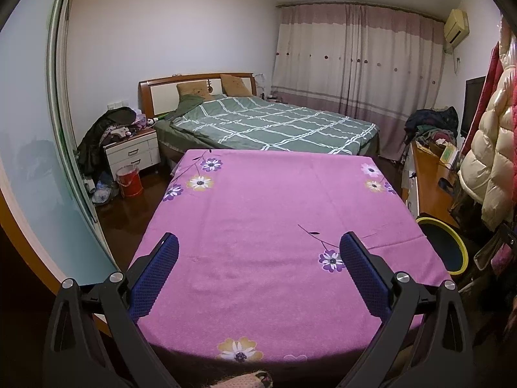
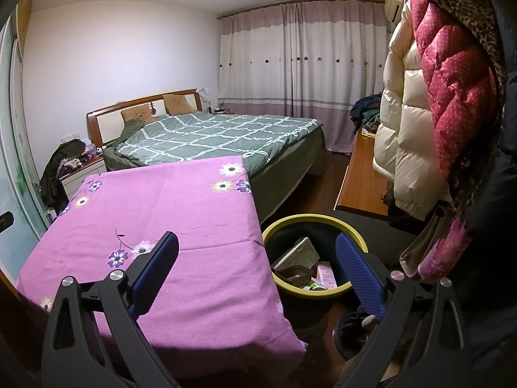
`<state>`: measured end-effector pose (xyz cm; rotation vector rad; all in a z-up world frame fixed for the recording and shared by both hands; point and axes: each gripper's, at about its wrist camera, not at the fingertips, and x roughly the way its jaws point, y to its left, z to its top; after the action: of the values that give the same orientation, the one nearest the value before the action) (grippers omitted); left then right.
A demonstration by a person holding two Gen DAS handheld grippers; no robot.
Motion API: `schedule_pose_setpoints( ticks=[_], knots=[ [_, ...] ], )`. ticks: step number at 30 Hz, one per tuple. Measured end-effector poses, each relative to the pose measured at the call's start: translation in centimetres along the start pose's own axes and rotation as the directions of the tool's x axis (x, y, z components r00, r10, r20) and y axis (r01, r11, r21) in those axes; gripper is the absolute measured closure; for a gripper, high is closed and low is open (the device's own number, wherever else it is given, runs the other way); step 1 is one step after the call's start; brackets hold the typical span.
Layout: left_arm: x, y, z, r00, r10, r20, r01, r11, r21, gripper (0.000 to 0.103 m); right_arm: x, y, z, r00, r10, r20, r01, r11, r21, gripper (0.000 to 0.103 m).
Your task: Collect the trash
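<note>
A black trash bin with a yellow rim (image 2: pixel 290 223) stands on the floor to the right of the table; it also shows in the left wrist view (image 1: pixel 452 229). Inside it lie a grey flat box (image 2: pixel 299 252), a dark plastic tray (image 2: pixel 294 273) and a pink carton (image 2: pixel 324 274). My left gripper (image 1: pixel 258 242) is open and empty above the table's purple floral cloth (image 1: pixel 258 200). My right gripper (image 2: pixel 257 242) is open and empty, between the table's right edge and the bin. No trash shows on the cloth (image 2: pixel 168 200).
A bed with a green checked cover (image 1: pixel 268 123) stands behind the table. A white nightstand (image 1: pixel 132 152) piled with clothes and a red bucket (image 1: pixel 129 181) are at the left. A wooden desk (image 2: pixel 362 177) and hanging puffy coats (image 2: pixel 436 97) are at the right.
</note>
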<state>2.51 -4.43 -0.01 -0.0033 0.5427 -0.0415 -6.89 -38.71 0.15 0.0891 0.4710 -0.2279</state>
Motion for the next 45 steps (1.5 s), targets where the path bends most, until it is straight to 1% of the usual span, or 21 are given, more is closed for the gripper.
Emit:
schedule_pose_setpoints(
  ticks=[19, 45],
  knots=[
    [0.08, 0.09, -0.07, 1.000, -0.001, -0.005, 0.001, 1.000, -0.004, 0.005, 0.36, -0.23, -0.07, 1.000, 0.002, -0.007, -0.002, 1.000, 0.006, 0.009],
    [0.79, -0.70, -0.30, 1.000, -0.007, -0.015, 0.007, 1.000, 0.007, 0.005, 0.90, -0.30, -0.25, 1.000, 0.007, -0.020, -0.007, 1.000, 0.014, 0.008]
  ],
)
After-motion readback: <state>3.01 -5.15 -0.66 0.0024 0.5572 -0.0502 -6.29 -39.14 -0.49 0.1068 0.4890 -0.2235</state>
